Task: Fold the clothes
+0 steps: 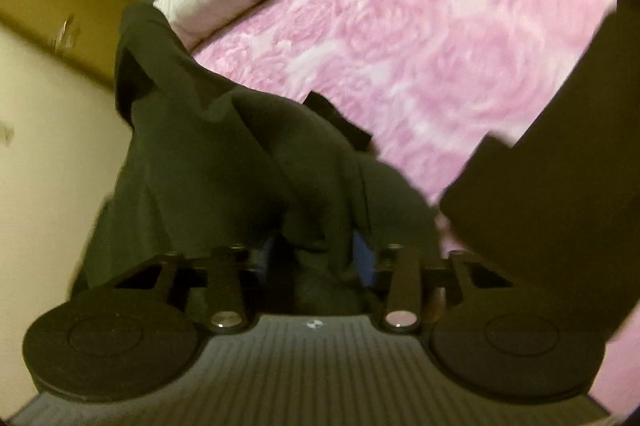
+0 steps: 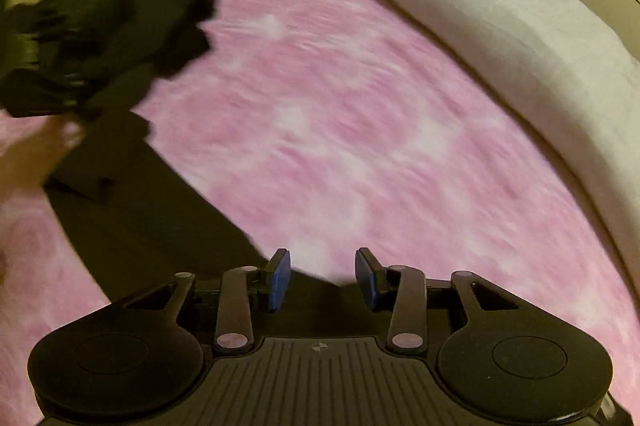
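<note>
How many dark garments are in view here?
1, as far as I can tell: the dark garment is bunched between the left gripper fingers and trails down onto the pink blanket toward the open right gripper. Folds may hide another.

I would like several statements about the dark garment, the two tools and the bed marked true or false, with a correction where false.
1. The left tool has dark garment fabric between its fingers. True.
2. The right tool is closed on the garment. False: its blue pads stand apart with nothing pressed between them.
3. The blanket on the bed is pink with paler patches. True.
4. The pillow is dark green. False: it is white.
5. The garment lies flat and neatly folded. False: it is bunched and lifted at the left tool, with part trailing on the blanket.
</note>
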The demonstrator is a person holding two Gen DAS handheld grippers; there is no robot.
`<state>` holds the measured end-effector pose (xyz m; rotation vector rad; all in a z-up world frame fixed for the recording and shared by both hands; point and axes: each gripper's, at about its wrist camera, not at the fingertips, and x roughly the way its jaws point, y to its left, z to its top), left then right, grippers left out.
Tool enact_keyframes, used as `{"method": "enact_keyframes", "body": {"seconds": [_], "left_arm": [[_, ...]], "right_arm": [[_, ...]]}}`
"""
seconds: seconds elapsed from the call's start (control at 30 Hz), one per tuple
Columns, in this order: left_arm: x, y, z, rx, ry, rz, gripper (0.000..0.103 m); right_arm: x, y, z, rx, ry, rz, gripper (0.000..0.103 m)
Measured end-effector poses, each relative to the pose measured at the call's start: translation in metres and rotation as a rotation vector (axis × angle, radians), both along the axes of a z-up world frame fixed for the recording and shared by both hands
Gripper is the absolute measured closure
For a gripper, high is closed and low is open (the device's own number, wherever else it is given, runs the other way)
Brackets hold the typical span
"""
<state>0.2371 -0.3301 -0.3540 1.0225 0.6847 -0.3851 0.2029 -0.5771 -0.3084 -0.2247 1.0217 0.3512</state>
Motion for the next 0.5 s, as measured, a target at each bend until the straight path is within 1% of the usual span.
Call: {"method": "enact_keyframes", "body": {"seconds": [0.1, 0.17, 0.27, 0.4, 0.5], "left_arm": [[0.024, 0.008, -0.005, 0.019, -0.044, -0.034, 0.072], [0.044, 0.012, -0.004, 0.013, -0.065, -0.05, 0.072], [0.073, 0.012, -0.002, -0.001, -0.104, -0.057, 0.072], [0.117, 0.005, 0.001, -0.008, -0.167, -0.027, 0.071], [0.15, -0.006, 0.003, -0.017, -0.178, 0.007, 0.071]], "right_arm": [[0.009, 0.03, -0.008, -0.003, -0.018, 0.017, 0.063], [0.012, 0.035, -0.012, -0.002, -0.027, -0.006, 0.063], [0.012, 0.026, -0.017, -0.01, -0.029, -0.078, 0.063], [0.002, 0.003, -0.019, -0.04, -0.012, -0.167, 0.063], [-0.011, -0.014, -0.016, -0.058, -0.003, -0.208, 0.063]]}}
